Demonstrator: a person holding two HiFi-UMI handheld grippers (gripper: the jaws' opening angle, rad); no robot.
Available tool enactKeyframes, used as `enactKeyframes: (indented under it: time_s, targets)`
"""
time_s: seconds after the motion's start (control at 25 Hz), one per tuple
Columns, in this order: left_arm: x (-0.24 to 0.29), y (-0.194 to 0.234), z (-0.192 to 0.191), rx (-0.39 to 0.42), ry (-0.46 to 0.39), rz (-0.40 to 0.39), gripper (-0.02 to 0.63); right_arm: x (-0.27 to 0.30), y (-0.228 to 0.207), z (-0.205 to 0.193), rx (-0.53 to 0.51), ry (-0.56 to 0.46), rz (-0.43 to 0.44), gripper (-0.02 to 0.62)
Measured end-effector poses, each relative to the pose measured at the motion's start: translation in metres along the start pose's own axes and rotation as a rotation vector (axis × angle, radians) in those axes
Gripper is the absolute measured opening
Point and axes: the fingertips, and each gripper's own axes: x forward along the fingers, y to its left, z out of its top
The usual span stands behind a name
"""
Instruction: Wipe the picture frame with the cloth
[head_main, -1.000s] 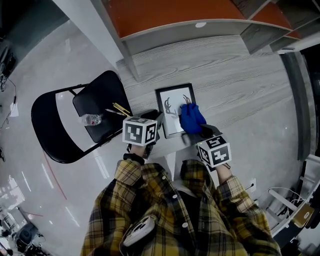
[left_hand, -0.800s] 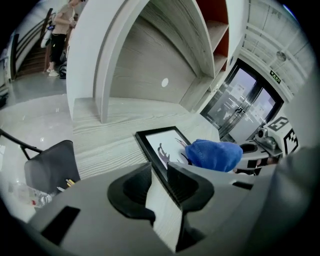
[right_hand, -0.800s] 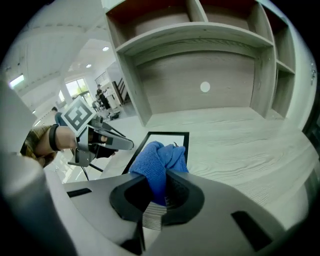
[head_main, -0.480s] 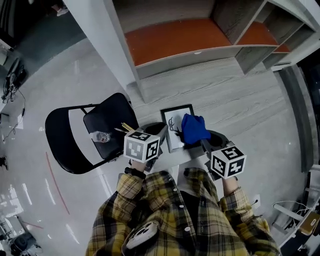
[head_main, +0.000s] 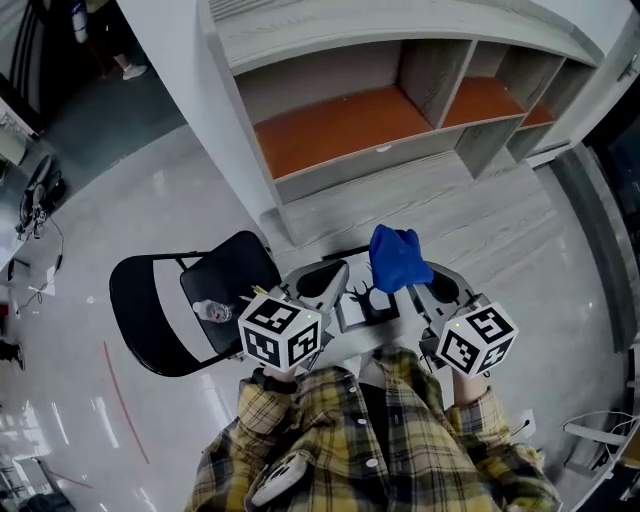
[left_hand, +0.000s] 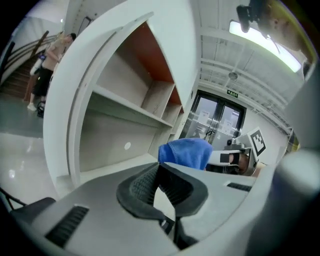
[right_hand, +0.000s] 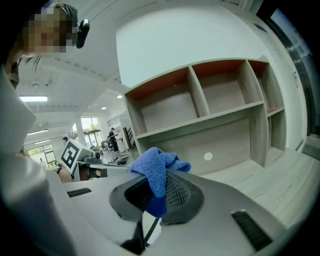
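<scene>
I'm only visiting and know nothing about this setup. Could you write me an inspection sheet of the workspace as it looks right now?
Surface: pale wood-grain platform below an open shelf unit.
Job's things: picture frame shows between the two claws, partly hidden; blue cloth is lifted clear of it.
Clutter: black folding chair with a small clear item on its seat, too small to name.
Grippers: left claw shut, having just closed, with nothing between its jaws; right claw shut on the blue cloth.
Cables: loose cables on the floor at far left.
Surroundings: glossy grey floor; people standing in the distance.
</scene>
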Motion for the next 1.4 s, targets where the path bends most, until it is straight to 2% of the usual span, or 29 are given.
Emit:
enactKeyframes:
  time_s: [0.08, 0.16, 0.52, 1.04, 1.4]
  targets:
    - [-0.006, -0.011, 0.016, 0.054, -0.04, 0.015, 0.005, -0.007, 0.005, 0.013, -0.027, -0.035, 0.006, 0.034]
    - [-0.01, -0.017, 0.028, 0.075, -0.06, 0.014, 0.005, -0.01, 0.01, 0.023, -0.05, -0.057, 0.008, 0.034]
    - [-0.019, -0.019, 0.041, 0.074, -0.079, -0.012, 0.005, -0.008, 0.027, 0.045, -0.091, -0.092, 0.025, 0.034]
    - [-0.018, -0.029, 0.038, 0.087, -0.073, -0.02, 0.005, -0.011, 0.036, 0.039, -0.105, -0.075, 0.045, 0.034]
    - [-0.015, -0.021, 0.047, 0.064, -0.077, -0.017, 0.005, -0.008, 0.033, 0.036, -0.091, -0.071, 0.039, 0.034]
